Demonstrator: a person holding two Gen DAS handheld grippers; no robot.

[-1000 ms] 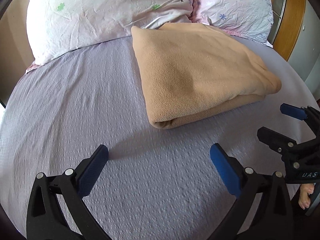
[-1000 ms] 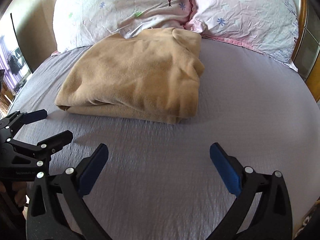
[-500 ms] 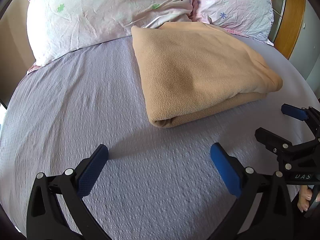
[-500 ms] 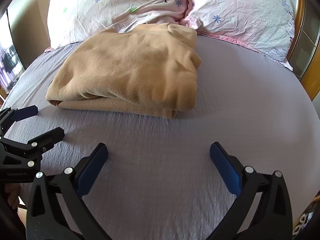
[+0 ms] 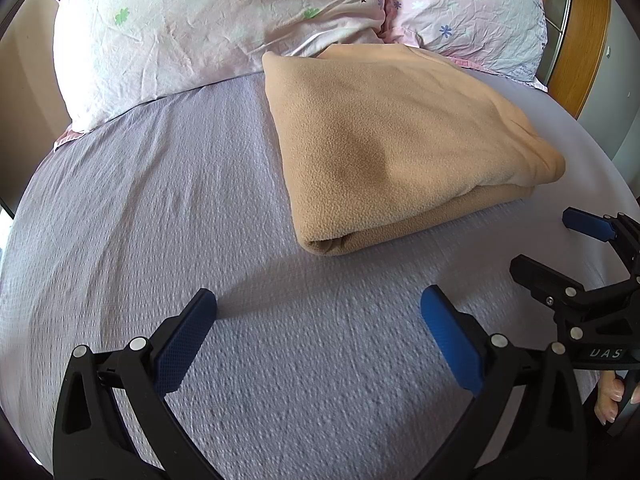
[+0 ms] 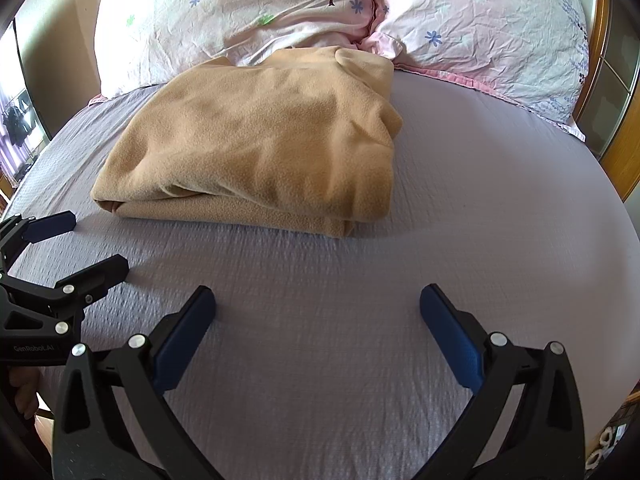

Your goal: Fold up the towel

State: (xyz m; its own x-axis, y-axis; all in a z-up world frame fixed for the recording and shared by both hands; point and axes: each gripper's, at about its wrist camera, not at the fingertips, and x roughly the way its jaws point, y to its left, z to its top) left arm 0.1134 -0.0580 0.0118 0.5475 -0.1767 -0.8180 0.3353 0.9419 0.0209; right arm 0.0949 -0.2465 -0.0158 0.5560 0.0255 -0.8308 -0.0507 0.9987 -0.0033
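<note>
A tan fleece towel [image 5: 392, 148] lies folded in several layers on the lilac bed sheet [image 5: 160, 220], its far end against the pillows. In the right wrist view the same towel [image 6: 260, 140] sits ahead and slightly left. My left gripper [image 5: 318, 316] is open over bare sheet, short of the towel's near corner, holding nothing. My right gripper [image 6: 318, 314] is also open and empty, a little before the towel's front fold. Each gripper shows in the other's view: the right gripper [image 5: 556, 244] at the right edge, the left gripper [image 6: 80, 240] at the left edge, both open.
Two floral pillows [image 5: 208, 24] [image 6: 480, 28] lean at the head of the bed. A wooden frame [image 5: 576, 40] stands at the far right. A person's fingers [image 5: 612, 396] hold the right gripper's handle. Sheet stretches to the left of the towel.
Both grippers have drawn slightly closer to the towel, which sits larger and nearer in both views. Jaws have stayed open and the towel has not moved.
</note>
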